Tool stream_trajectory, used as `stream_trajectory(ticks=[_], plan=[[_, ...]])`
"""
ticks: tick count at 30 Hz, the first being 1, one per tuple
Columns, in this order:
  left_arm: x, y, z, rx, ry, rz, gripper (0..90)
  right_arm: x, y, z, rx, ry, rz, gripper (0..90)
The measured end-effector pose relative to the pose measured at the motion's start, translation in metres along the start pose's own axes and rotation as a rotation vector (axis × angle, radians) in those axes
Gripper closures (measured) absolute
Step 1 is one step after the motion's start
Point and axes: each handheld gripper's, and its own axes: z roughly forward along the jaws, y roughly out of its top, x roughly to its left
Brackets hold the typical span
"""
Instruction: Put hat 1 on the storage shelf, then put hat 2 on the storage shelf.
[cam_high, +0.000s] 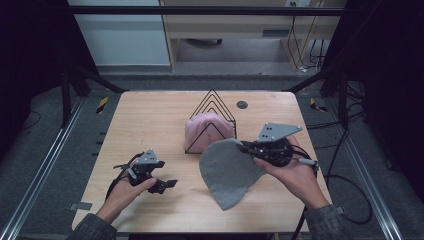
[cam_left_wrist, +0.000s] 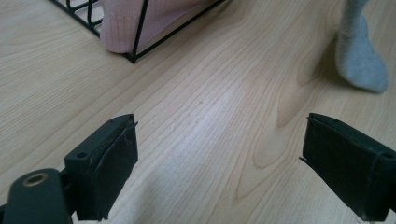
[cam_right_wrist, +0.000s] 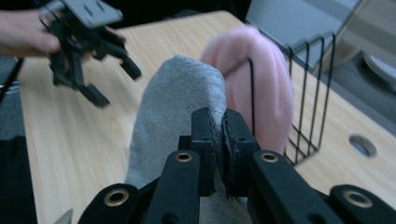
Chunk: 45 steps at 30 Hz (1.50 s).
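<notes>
Pinching the grey cloth (cam_high: 227, 172), the right gripper (cam_high: 246, 147) has jaws closed; left gripper (cam_high: 167, 185) gapes empty.

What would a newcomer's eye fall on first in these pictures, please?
Probably the grey cloth, pinched at its top edge by the shut right gripper and draped onto the table's right half. Just behind it, a pink cloth sits in a black wire rack mid-table. The left gripper waits open, front left.
</notes>
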Motion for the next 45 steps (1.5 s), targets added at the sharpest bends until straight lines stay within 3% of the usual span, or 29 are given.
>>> stream_trajectory(ticks=[11,20,26,31,39,45], plan=[[-0.001,0.004,-0.006,-0.078,-0.048,0.006,9.7,0.019,0.04,0.026,-0.038,0.03,-0.051,84.9],[0.0,0.004,-0.01,-0.098,-0.043,0.008,9.2,0.03,0.062,0.034,-0.062,0.061,-0.079,84.9],[-0.002,0.006,-0.012,-0.13,-0.051,0.014,9.1,0.035,0.07,0.037,-0.063,0.064,-0.082,84.9],[-0.004,0.007,-0.01,-0.122,-0.063,0.026,9.1,0.039,0.076,0.04,-0.062,0.077,-0.089,84.8],[-0.004,0.007,-0.011,-0.124,-0.059,0.033,9.7,0.046,0.088,0.046,-0.067,0.095,-0.106,84.8],[-0.003,0.01,-0.014,-0.156,-0.04,0.029,12.9,0.049,0.091,0.05,-0.065,0.101,-0.109,84.8]])
